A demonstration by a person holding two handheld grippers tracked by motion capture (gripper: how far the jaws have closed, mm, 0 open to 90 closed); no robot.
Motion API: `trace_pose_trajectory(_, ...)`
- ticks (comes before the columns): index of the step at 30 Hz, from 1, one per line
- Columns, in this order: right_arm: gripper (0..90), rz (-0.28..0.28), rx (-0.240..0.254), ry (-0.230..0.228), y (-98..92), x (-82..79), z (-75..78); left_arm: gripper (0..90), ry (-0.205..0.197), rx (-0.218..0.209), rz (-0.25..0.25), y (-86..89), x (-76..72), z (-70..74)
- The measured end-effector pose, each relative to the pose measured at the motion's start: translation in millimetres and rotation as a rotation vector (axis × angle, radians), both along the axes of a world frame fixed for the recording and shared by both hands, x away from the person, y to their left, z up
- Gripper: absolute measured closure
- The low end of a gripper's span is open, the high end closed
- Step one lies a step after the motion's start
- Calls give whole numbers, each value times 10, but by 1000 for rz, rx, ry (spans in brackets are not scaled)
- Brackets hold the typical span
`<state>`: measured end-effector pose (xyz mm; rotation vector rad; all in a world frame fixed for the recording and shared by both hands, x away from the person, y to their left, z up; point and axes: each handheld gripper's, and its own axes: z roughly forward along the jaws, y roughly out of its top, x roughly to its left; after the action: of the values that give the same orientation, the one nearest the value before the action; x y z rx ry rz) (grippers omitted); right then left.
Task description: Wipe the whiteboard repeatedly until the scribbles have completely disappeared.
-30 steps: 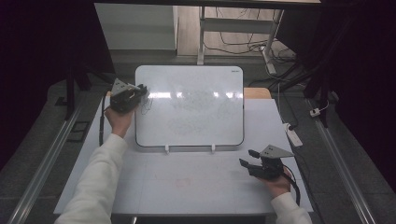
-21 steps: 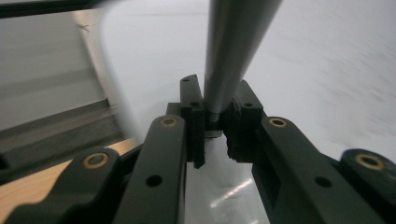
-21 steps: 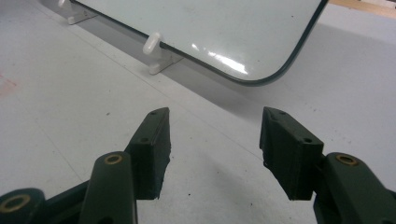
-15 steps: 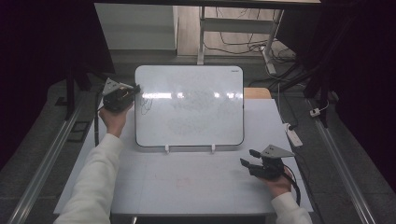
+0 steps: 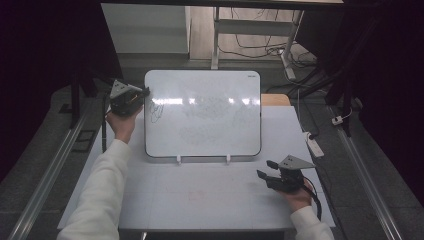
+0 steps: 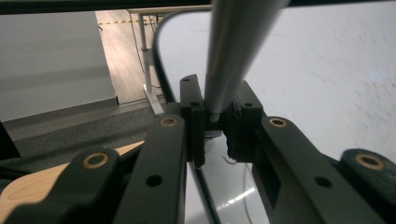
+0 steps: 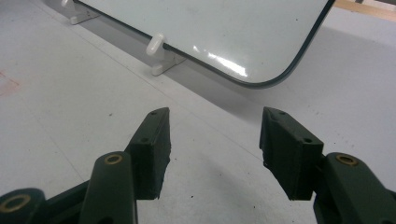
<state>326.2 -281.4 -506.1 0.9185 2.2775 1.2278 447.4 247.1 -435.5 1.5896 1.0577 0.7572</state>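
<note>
A white board (image 5: pixel 210 130) stands propped on small feet at the middle of the white table (image 5: pixel 200 200). Black scribbled lines (image 5: pixel 156 111) mark its upper left part. My left gripper (image 5: pixel 144 93) is at the board's upper left corner, shut on a grey marker (image 6: pixel 233 46) that rises between its jaws (image 6: pixel 215 100) in front of the board (image 6: pixel 327 70). My right gripper (image 5: pixel 265 170) rests low on the table, right of the board's lower corner. It is open with nothing between its jaws (image 7: pixel 215 135), which face the board's rounded corner (image 7: pixel 210 23).
Two white clip feet (image 5: pixel 179 160) hold the board's lower edge. A white oblong object (image 5: pixel 314 144) lies at the table's right edge. A wooden surface (image 5: pixel 275 99) shows behind the board. Cables (image 5: pixel 260 50) run over the floor beyond, and metal rails (image 5: pixel 45 180) flank the table.
My left gripper with the marker has drifted a little to the left, off the board's face toward its left edge. The right gripper has stayed still.
</note>
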Motion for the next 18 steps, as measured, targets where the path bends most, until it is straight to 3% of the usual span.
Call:
trace_pose_trajectory(4, 431, 4, -6, 5, 9, 2, -11, 783, 11, 24, -71, -188, -62, -71)
trace_pose_trajectory(11, 431, 5, -5, 8, 13, 5, -16, 783, 27, -13, -111, -319, -138, -182)
trace_pose_trajectory(13, 432, 7, -6, 7, 18, 1, -15, 783, 29, 20, -139, -426, -150, -194)
trace_pose_trajectory(15, 432, 5, -8, 3, 18, -4, -6, 783, 17, 64, -137, -481, -166, -182)
trace_pose_trajectory(18, 431, 2, -2, 3, 12, -1, -3, 783, 6, 57, -96, -367, -163, -156)
